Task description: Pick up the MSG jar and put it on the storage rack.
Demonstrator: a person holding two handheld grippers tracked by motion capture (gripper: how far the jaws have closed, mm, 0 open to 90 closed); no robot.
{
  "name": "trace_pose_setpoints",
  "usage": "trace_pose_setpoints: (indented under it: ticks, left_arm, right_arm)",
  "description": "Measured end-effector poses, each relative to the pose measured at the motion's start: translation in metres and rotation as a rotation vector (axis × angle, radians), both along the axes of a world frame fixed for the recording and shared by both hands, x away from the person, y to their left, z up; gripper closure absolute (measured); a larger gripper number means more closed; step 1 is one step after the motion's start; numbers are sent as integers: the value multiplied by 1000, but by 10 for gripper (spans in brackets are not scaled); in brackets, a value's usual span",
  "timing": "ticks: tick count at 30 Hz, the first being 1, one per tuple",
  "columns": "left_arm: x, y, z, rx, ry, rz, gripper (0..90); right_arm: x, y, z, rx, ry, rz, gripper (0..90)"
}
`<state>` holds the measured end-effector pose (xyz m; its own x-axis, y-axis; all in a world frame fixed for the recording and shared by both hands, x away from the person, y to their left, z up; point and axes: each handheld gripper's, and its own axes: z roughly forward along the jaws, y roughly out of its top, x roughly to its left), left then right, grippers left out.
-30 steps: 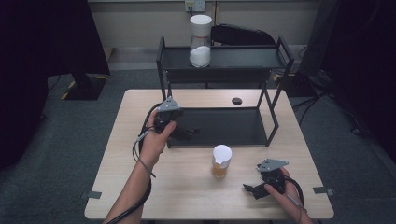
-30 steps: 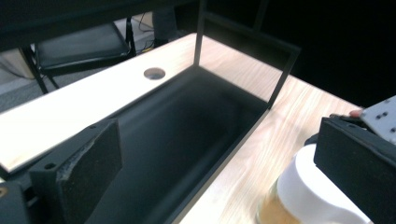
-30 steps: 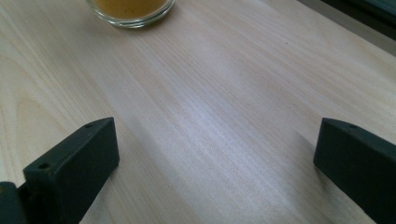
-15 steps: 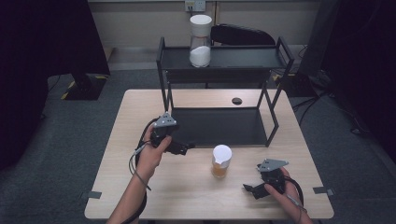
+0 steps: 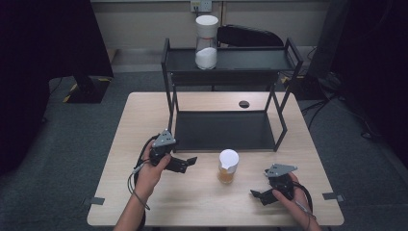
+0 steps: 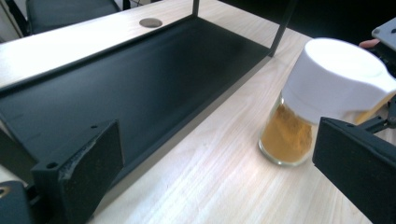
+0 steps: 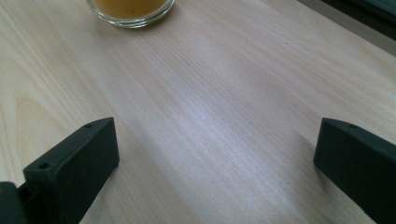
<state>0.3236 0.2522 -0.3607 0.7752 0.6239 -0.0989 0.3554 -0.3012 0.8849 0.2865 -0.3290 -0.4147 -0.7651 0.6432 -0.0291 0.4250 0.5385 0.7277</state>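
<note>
A glass jar (image 5: pixel 228 167) of orange powder with a white lid stands on the wooden table (image 5: pixel 192 202), just in front of the black rack. My left gripper (image 5: pixel 186 164) is open a short way to the jar's left, with its jaws towards it. In the left gripper view the jar (image 6: pixel 292 135) stands ahead and to the right, beyond the open left gripper (image 6: pixel 217 140). My right gripper (image 5: pixel 260 196) rests open near the front edge, right of the jar. In the right gripper view the jar's base (image 7: pixel 130 7) is at the top, past the empty right gripper (image 7: pixel 217 140).
A black two-tier rack (image 5: pixel 221 130) takes up the table's middle and back; its low shelf (image 6: pixel 140 84) is bare. A tall white-lidded jar (image 5: pixel 207 43) of white powder stands on the top tier. A cable hole (image 5: pixel 244 104) lies behind the low shelf.
My left gripper has come back from the rack's front left corner towards the person and now points right at the orange jar. The right gripper and the jar have not moved.
</note>
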Motion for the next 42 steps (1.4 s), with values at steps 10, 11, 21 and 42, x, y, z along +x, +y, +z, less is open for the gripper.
trace_pose_setpoints:
  ticks: [10, 11, 21, 42]
  left_arm:
    - [-15, 13, -27, 5, 19, 13, 16]
    - [-16, 14, -30, 5, 20, 12, 16]
    - [-33, 29, -58, 14, 56, 50, 16]
    - [-55, 38, -57, 279, 104, 105, 0]
  right_arm:
    - [0, 0, 0, 0, 0, 0, 0]
    - [0, 0, 0, 0, 0, 0, 0]
    - [0, 0, 0, 0, 0, 0, 0]
    - [0, 0, 0, 0, 0, 0, 0]
